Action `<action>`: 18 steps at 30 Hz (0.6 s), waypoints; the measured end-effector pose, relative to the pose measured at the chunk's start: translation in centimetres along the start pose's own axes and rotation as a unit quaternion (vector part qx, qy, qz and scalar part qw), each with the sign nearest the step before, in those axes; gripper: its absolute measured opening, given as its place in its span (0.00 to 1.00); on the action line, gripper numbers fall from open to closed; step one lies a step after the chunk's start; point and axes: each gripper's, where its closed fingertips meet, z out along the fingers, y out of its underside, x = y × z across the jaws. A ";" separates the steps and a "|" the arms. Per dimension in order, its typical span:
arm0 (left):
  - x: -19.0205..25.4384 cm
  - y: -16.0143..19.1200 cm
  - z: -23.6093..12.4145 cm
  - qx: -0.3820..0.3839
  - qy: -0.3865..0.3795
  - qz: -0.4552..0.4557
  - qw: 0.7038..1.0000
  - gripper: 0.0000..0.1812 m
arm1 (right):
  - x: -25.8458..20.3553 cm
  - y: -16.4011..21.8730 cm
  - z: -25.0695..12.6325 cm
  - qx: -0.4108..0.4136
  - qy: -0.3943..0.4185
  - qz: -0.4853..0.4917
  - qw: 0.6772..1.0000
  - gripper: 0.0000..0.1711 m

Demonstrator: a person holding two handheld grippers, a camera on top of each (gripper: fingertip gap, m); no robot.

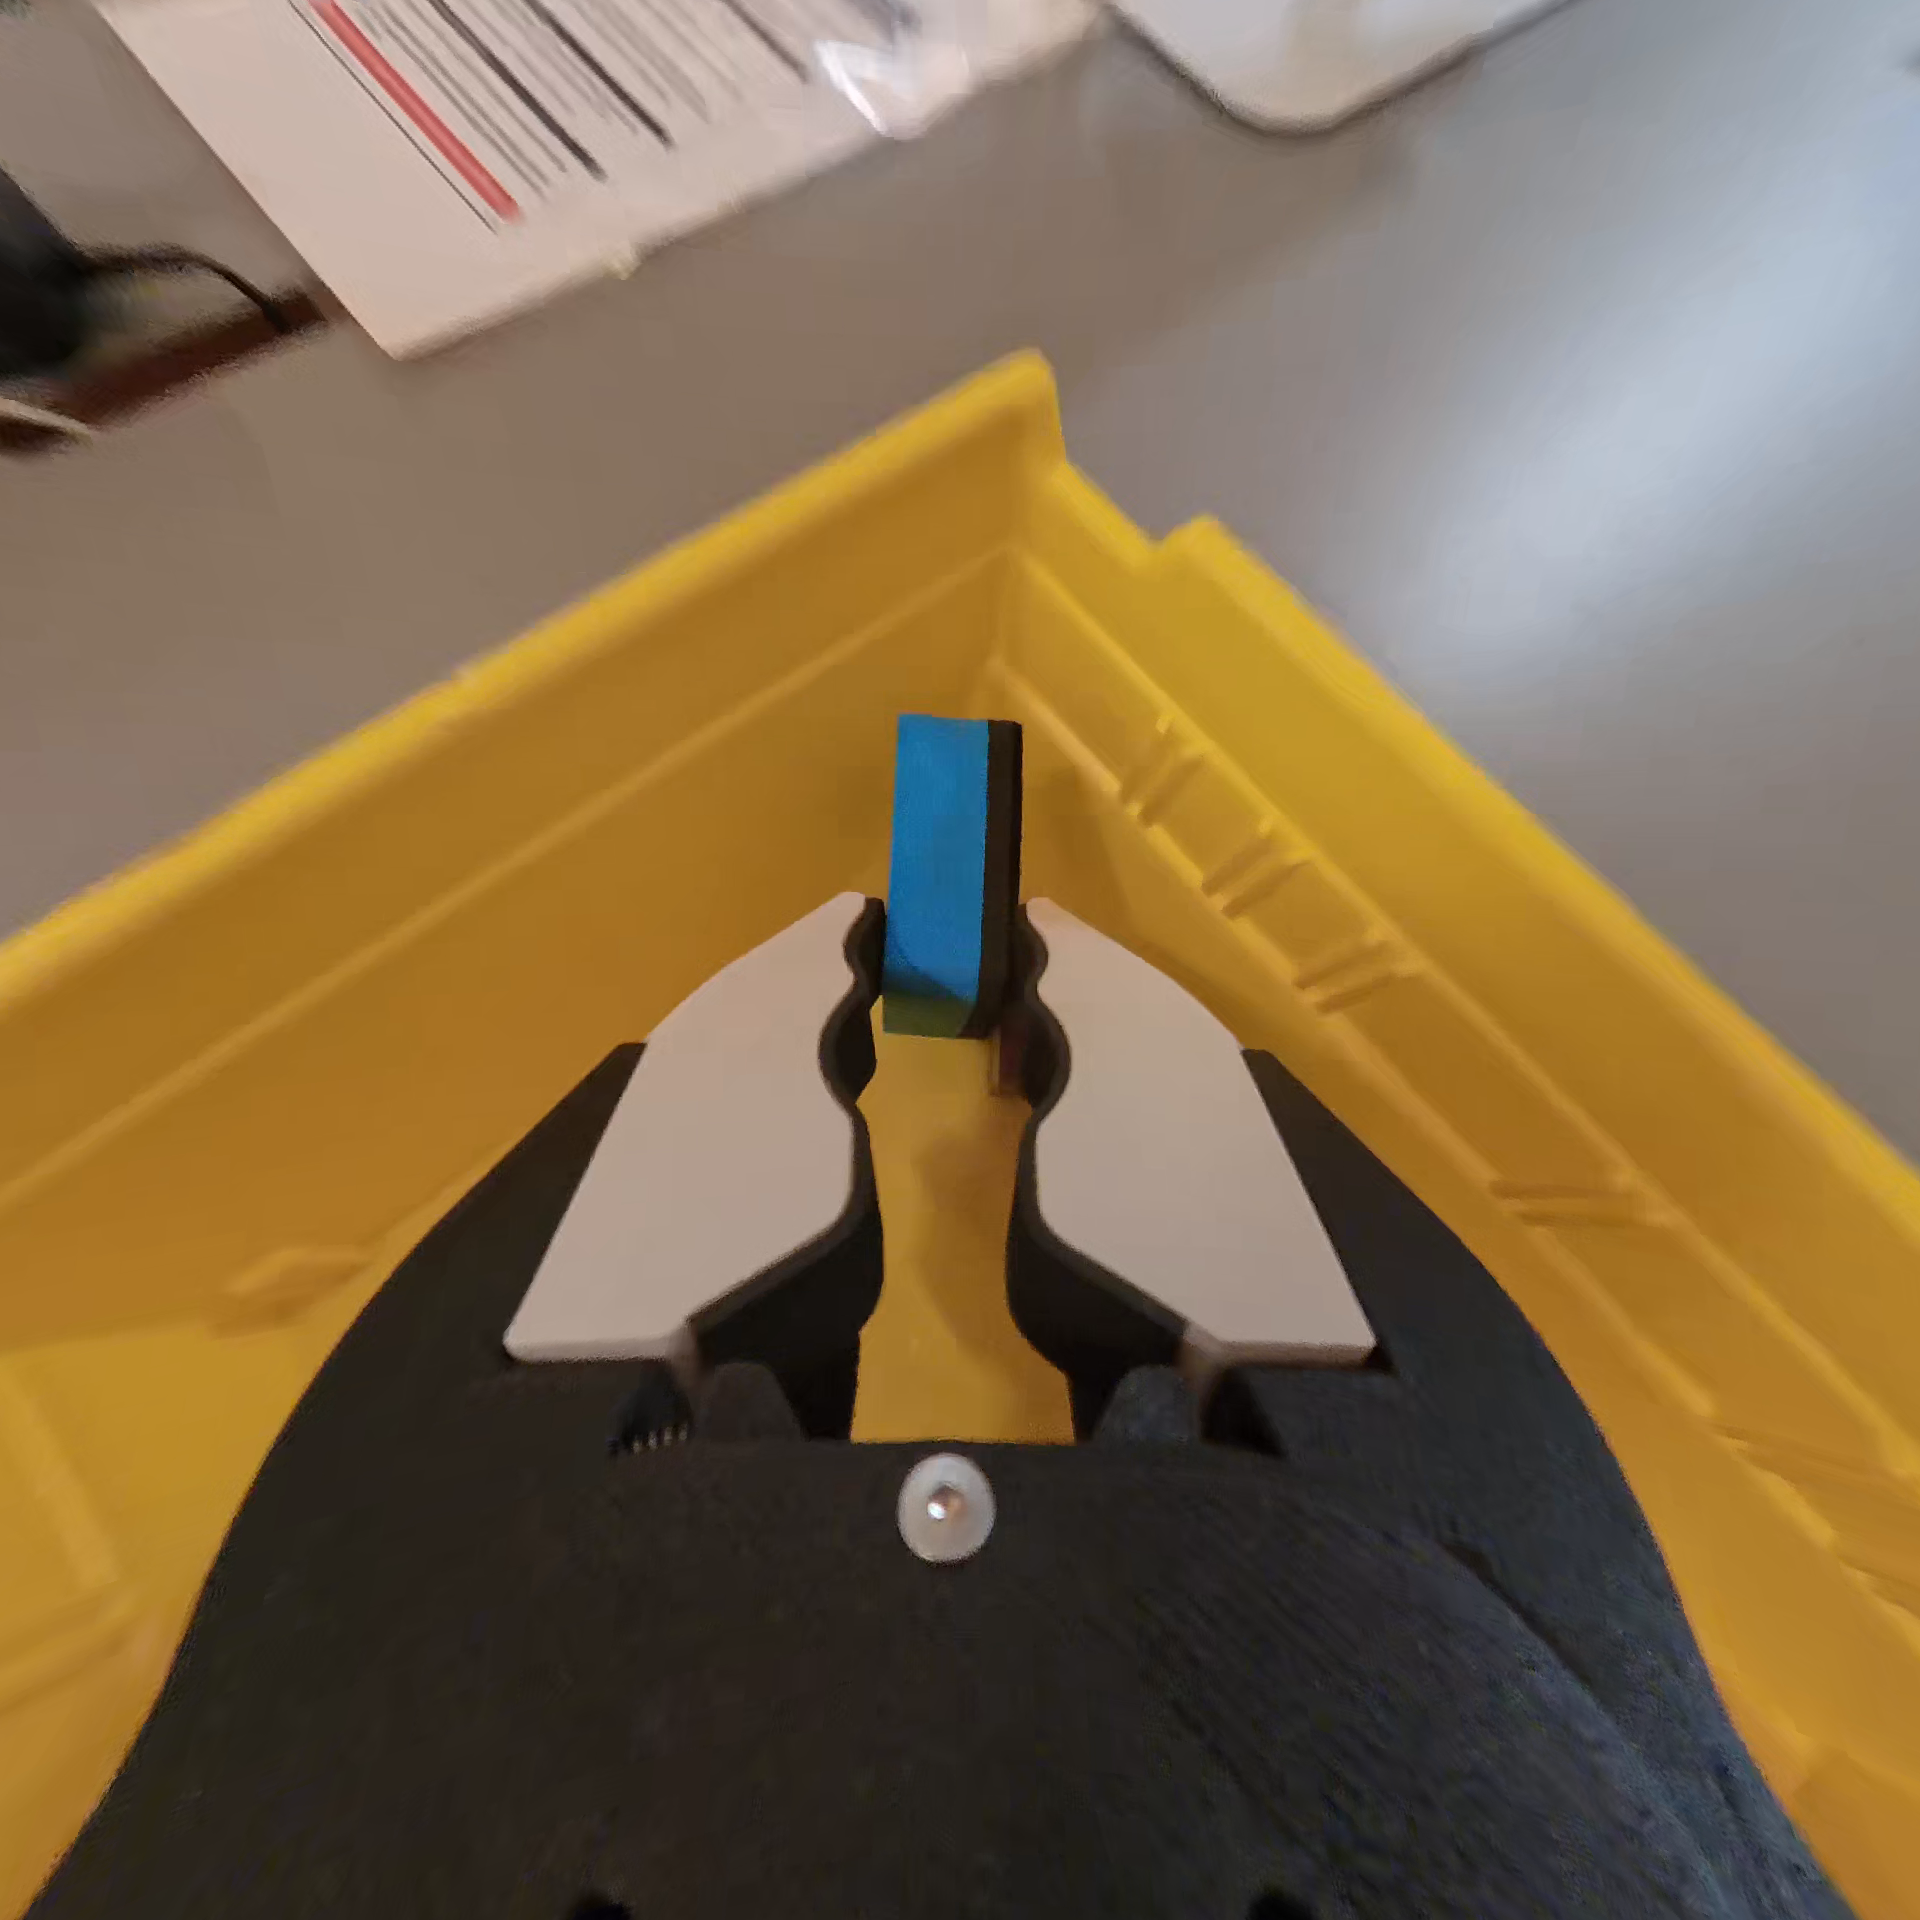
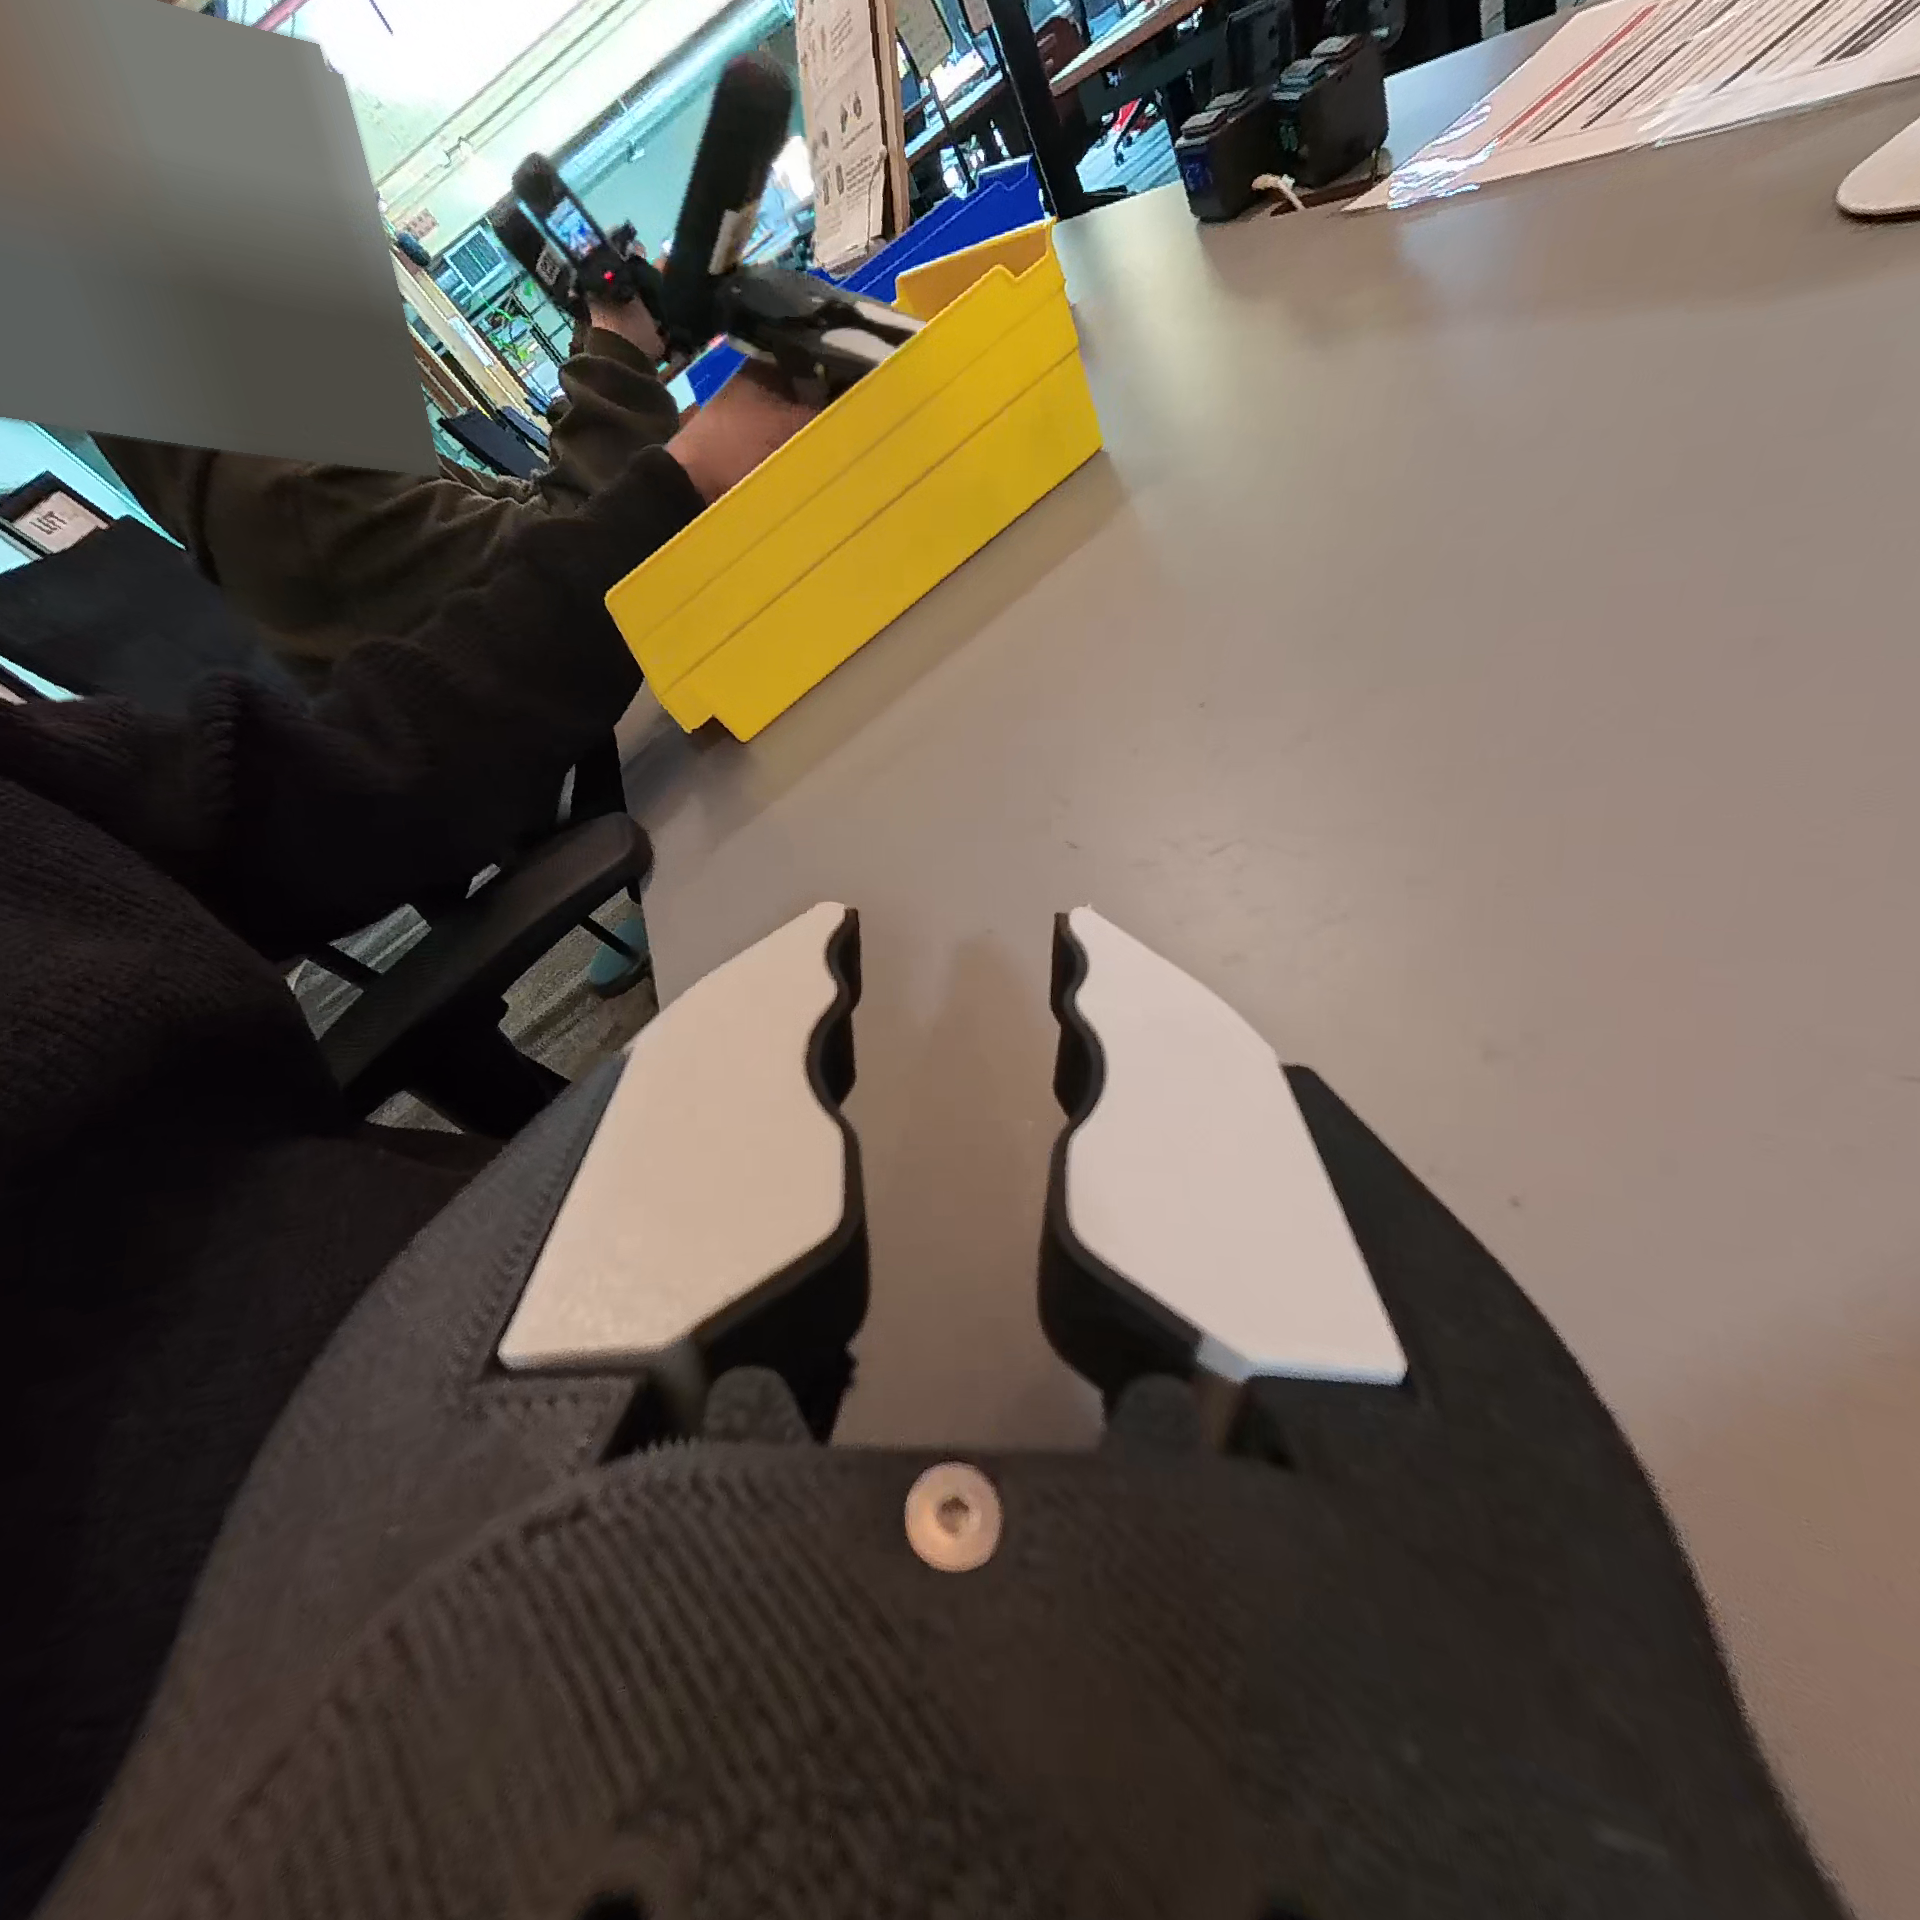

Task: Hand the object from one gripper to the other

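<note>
My left gripper (image 1: 951,935) is shut on a small blue block with a black side (image 1: 945,862). It holds the block upright inside a yellow bin (image 1: 582,790), near the bin's far corner. My right gripper (image 2: 956,935) is open and empty, low over the grey table (image 2: 1455,675), well in front of the bin. In the right wrist view the yellow bin (image 2: 883,520) stands at the table's left side, and the left gripper (image 2: 810,332) reaches down into it, held by a person's hand in a dark sleeve. The block is hidden in that view.
A printed sheet in clear plastic (image 1: 499,135) lies beyond the bin; it also shows in the right wrist view (image 2: 1662,83). A white object (image 1: 1330,52) sits at the far edge. Dark devices (image 2: 1288,125) stand at the back. A blue bin (image 2: 935,249) is behind the yellow one. A chair (image 2: 499,935) stands at the left. Across from one pair of fingers to the other is roughly 45 cm.
</note>
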 end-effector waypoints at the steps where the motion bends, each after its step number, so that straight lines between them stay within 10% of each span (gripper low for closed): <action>1: -0.1 -1.1 -1.2 0.028 -0.016 0.000 0.999 0.13 | -0.1 0.0 0.0 0.001 -0.001 0.001 1.000 0.21; 5: 1.6 -7.9 -9.1 0.215 -0.028 -0.039 0.975 0.12 | 0.0 -0.1 -0.1 0.004 0.002 -0.002 1.000 0.21; 10: 14.2 -15.3 -15.7 0.408 0.175 -0.061 0.894 0.13 | -0.8 -1.0 1.3 0.021 -0.003 -0.030 0.999 0.30; 14: 25.2 -16.6 -13.2 0.427 0.321 -0.106 0.839 0.13 | -7.1 -5.9 1.4 0.163 -0.110 -0.124 0.973 0.56; 18: 32.9 -14.5 -7.4 0.379 0.425 -0.218 0.792 0.13 | -8.8 -7.0 0.5 0.211 -0.034 -0.322 0.922 0.67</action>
